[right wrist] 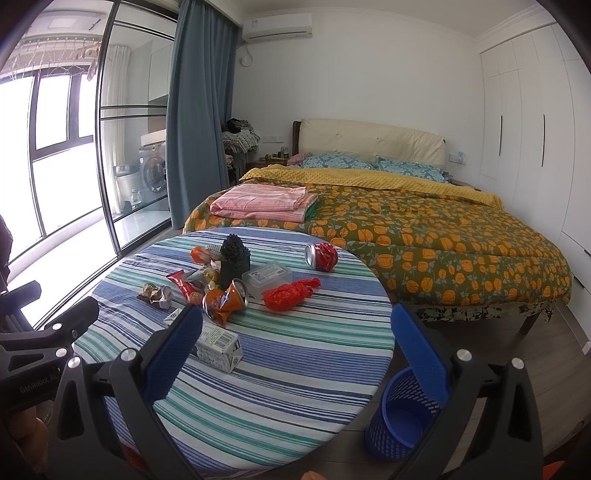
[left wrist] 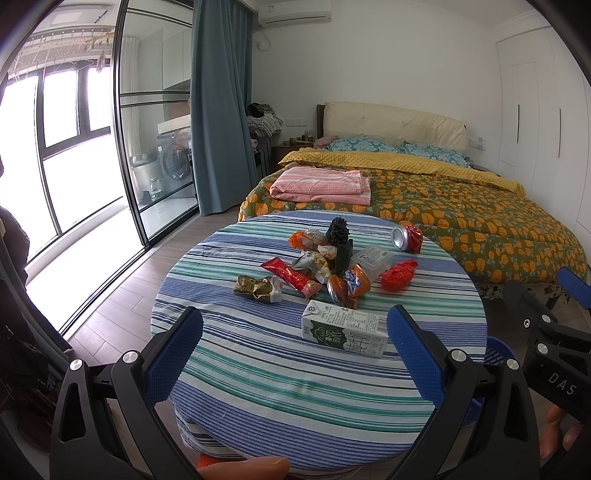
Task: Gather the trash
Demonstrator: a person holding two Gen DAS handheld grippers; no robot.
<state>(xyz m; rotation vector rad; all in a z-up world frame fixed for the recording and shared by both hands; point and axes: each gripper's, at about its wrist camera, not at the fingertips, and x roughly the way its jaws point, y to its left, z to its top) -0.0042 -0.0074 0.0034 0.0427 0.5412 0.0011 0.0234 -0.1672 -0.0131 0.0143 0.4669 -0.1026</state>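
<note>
Blue, green and white stripes cover the desk [left wrist: 280, 387]; the bin [right wrist: 399, 424] is blue; orange flowers pattern the bed [right wrist: 443, 251].

1. This is a home bedroom: a made bed [right wrist: 388, 221] with a padded headboard, a floral quilt and pillows fills the right half of the frame.
2. A white built-in wardrobe [right wrist: 524, 140] lines the right edge.
3. An air conditioner [right wrist: 277, 26] hangs at top centre, beside a blue curtain [right wrist: 199, 122].
4. At left, glass doors open onto a balcony with a washing machine [left wrist: 175, 158].
5. A round counter [right wrist: 288, 350] under a striped cloth stands at the foot of the bed.
</note>
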